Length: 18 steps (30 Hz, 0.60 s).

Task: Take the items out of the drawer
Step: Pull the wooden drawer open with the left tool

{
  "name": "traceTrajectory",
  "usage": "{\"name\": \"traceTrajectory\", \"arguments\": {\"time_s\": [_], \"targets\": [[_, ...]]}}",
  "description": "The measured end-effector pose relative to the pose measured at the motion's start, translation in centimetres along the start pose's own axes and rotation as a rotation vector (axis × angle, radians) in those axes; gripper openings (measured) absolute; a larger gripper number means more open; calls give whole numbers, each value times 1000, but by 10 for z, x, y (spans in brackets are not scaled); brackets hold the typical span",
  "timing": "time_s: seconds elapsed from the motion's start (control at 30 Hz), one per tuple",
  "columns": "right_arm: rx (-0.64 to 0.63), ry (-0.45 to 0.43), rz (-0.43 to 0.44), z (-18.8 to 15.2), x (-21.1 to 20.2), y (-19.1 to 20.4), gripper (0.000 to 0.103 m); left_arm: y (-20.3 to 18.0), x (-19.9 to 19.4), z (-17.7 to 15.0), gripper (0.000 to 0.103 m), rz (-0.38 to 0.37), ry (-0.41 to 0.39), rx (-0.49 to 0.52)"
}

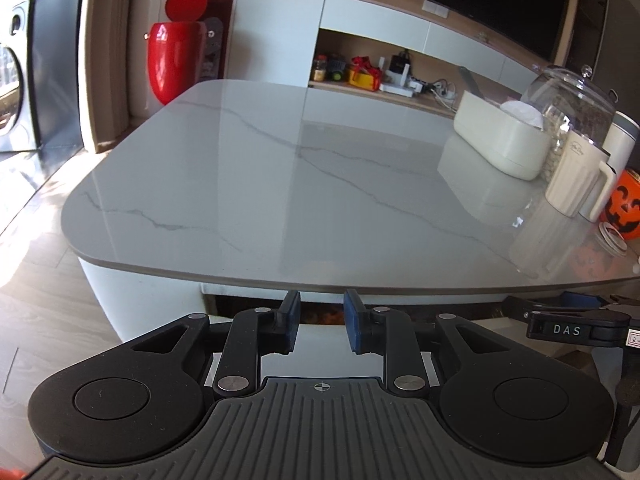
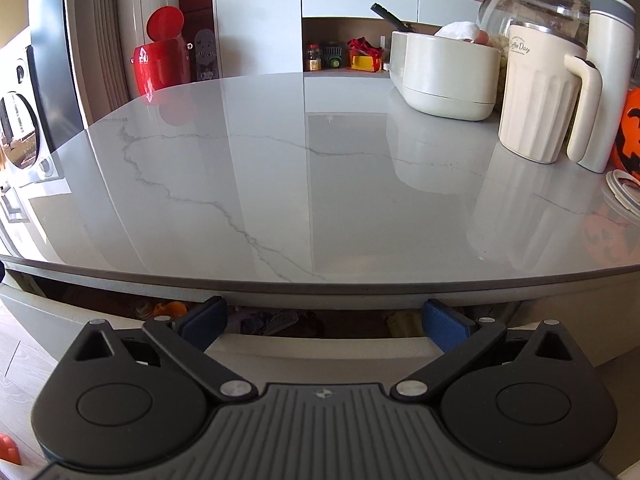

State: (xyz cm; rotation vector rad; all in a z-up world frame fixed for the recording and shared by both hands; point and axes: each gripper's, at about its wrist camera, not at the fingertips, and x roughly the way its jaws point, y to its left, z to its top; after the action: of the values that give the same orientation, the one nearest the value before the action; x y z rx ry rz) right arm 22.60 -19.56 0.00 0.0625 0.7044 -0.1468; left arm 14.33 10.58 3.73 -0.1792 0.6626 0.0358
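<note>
A white drawer (image 2: 320, 350) under the marble tabletop (image 2: 280, 168) stands pulled out by a narrow gap. Inside the gap I see an orange item (image 2: 170, 309), dark items (image 2: 276, 320) and a yellowish item (image 2: 404, 322), all mostly hidden by the table's edge. My right gripper (image 2: 324, 320) is wide open above the drawer's front, holding nothing. My left gripper (image 1: 322, 320) is at the same gap, with its blue pads (image 1: 292, 318) a small way apart and nothing between them. An orange patch (image 1: 324, 317) shows in the slot beyond it.
At the right of the tabletop stand a cream bin (image 2: 444, 76), a ribbed cream jug (image 2: 536, 100), a white flask (image 2: 608, 80), a glass jar (image 2: 536, 4) and an orange pumpkin bucket (image 2: 630, 132). A red bin (image 1: 174, 56) stands behind the table.
</note>
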Motion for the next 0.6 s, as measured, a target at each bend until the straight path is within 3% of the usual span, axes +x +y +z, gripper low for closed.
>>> {"name": "traceTrajectory", "arguments": {"time_s": [0.37, 0.6], "targets": [[-10, 88, 71, -2, -12, -10, 103, -33, 39, -6, 26, -3, 139, 84], [15, 122, 44, 5, -8, -7, 103, -44, 61, -5, 26, 39, 188, 118]]}}
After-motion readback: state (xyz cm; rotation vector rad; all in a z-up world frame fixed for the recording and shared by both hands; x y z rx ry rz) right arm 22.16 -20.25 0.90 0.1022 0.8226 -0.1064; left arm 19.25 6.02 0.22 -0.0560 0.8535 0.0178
